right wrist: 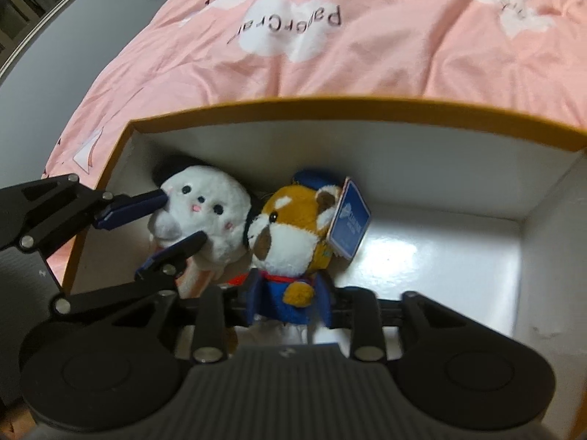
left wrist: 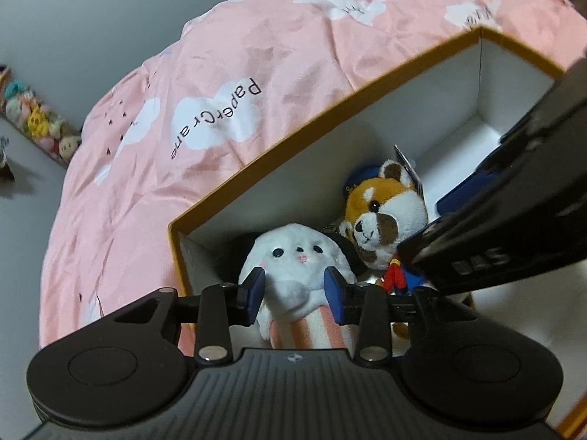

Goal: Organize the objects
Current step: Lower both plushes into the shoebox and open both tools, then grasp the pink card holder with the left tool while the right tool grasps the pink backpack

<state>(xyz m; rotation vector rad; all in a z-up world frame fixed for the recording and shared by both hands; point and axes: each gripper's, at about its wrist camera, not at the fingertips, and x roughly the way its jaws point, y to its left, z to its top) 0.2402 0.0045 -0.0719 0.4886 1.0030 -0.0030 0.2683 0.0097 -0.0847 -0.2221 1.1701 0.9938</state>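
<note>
An open box (left wrist: 293, 139) (right wrist: 330, 112) with orange walls and a white inside sits on a pink bed. Inside lie a white bunny plush (left wrist: 293, 260) (right wrist: 205, 212) and an orange-and-white fox plush (left wrist: 385, 212) (right wrist: 290, 231) in blue clothes with a blue tag (right wrist: 350, 227). My left gripper (left wrist: 295, 293) (right wrist: 181, 216) has its blue pads on both sides of the bunny plush, inside the box. My right gripper (right wrist: 290, 293) has its pads around the fox plush's blue body; its black body shows in the left wrist view (left wrist: 513, 212).
The pink duvet (left wrist: 220, 73) (right wrist: 367, 36) with white clouds lies around the box. A row of small plush toys (left wrist: 36, 117) lines a shelf at the far left. The right part of the box floor (right wrist: 440, 256) is bare white.
</note>
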